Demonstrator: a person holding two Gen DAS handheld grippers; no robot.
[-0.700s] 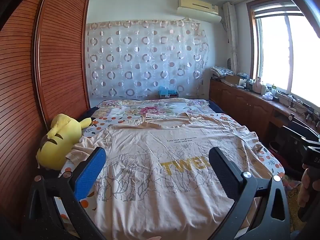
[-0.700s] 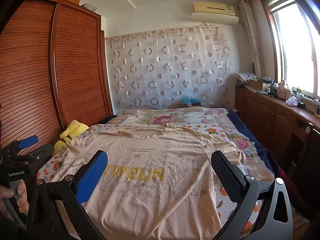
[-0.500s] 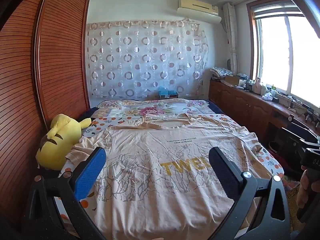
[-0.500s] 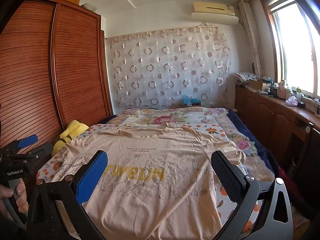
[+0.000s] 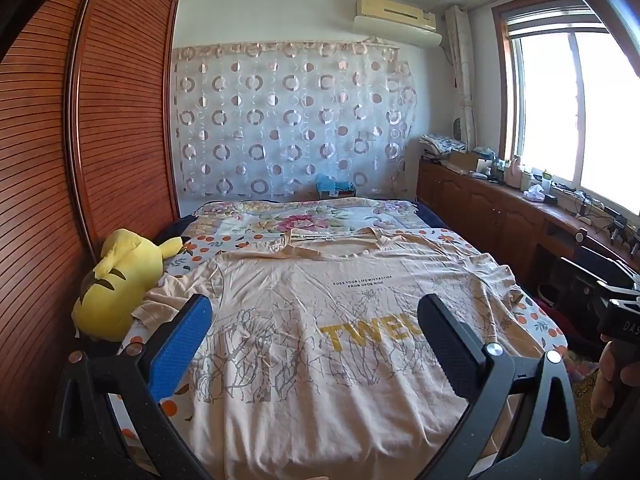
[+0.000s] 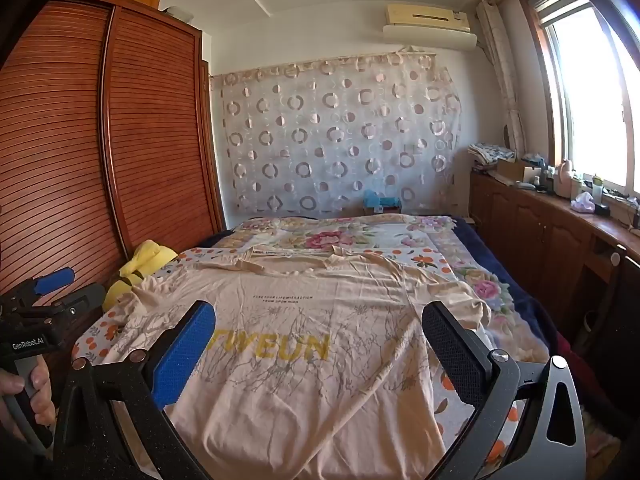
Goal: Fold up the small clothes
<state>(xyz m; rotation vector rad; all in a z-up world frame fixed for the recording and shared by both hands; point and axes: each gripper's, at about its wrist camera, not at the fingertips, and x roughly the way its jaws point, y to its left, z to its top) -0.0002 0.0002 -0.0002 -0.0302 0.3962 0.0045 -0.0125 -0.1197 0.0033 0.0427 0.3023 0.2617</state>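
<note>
Two grippers are being held above the near end of a bed (image 5: 400,216), the left gripper (image 5: 316,344) and the right gripper (image 6: 320,348) each with its jaws spread wide and nothing between them. A beige T-shirt (image 5: 320,304) with yellow lettering is being displayed flat and face up across the bed's patterned sheet, collar toward the far curtain (image 5: 292,120), hem nearest the grippers. A yellow plush toy (image 5: 116,284) is being pressed against the wooden wardrobe (image 5: 80,160), touching the shirt's left sleeve.
</note>
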